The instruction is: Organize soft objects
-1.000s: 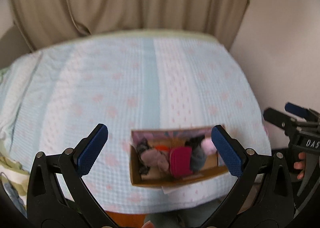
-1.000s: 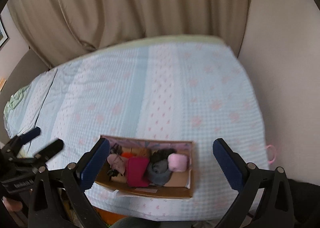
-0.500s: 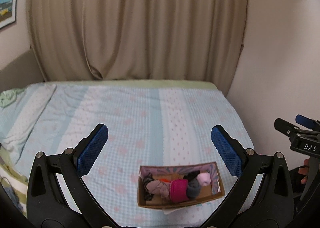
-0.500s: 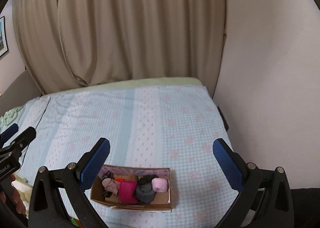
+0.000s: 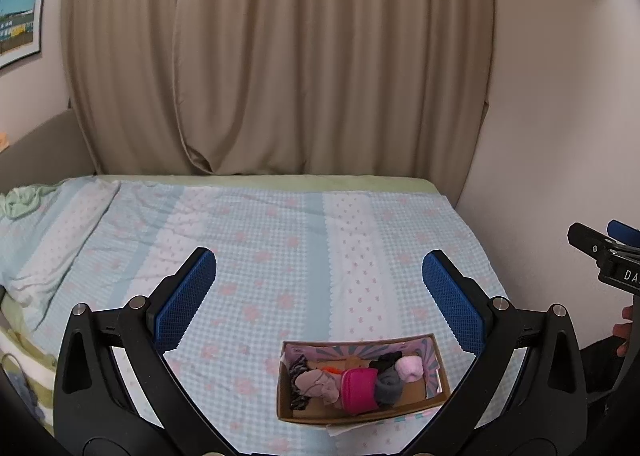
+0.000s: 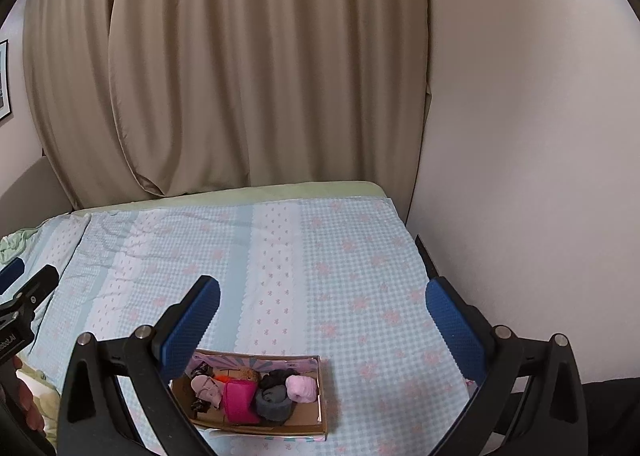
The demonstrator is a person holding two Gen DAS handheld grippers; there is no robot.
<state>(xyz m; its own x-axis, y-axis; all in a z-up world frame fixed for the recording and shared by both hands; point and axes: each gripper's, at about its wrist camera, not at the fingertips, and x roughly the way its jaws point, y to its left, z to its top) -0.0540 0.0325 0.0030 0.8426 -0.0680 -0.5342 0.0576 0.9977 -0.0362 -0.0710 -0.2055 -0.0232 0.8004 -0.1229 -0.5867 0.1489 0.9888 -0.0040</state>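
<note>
Beside the curtain (image 5: 280,55), only left view shows a picture (image 5: 20,15).

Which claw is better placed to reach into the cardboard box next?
Probably the right claw: both are open and held above the bed, but the cardboard box lies nearer its left finger, with the rolled socks between its fingers.

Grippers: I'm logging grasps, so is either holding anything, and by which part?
Nothing is held. The left gripper and right gripper are both open above the bed.
</note>
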